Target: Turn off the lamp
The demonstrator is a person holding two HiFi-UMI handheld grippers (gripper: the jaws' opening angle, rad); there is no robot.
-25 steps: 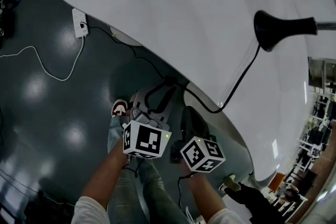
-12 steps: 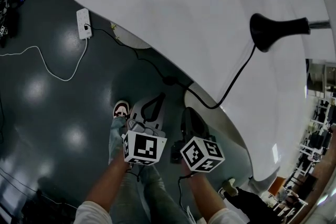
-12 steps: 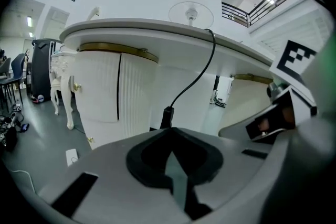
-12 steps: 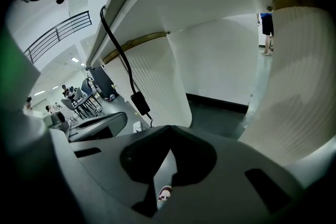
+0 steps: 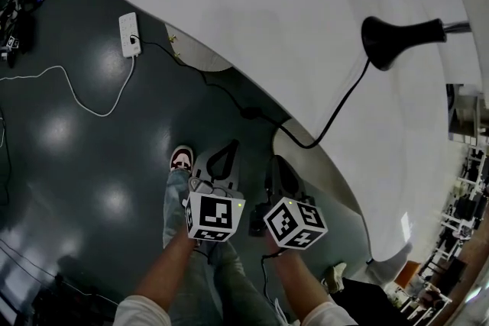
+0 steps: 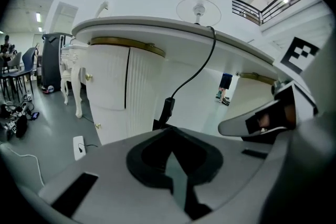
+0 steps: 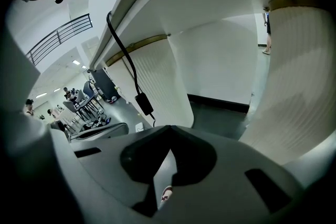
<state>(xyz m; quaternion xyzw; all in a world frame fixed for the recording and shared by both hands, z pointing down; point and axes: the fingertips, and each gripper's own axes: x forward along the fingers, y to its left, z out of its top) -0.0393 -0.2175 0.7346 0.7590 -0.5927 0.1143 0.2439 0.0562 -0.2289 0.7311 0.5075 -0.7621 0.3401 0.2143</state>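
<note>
The lamp (image 5: 401, 36) is cut off at the right edge beyond its base; the cord switch (image 5: 250, 113), down-cord from that base, is too small to read.

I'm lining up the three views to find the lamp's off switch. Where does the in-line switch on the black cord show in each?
Head view: in-line switch near centre, hanging off the white table edge, over the floor.
Left gripper view: switch at centre.
Right gripper view: switch left of centre.
Shared landmark: the black cord running up to the tabletop.

White table (image 5: 267, 8) — black lamp base (image 5: 380, 42) and cord (image 5: 344, 108) on it.
</note>
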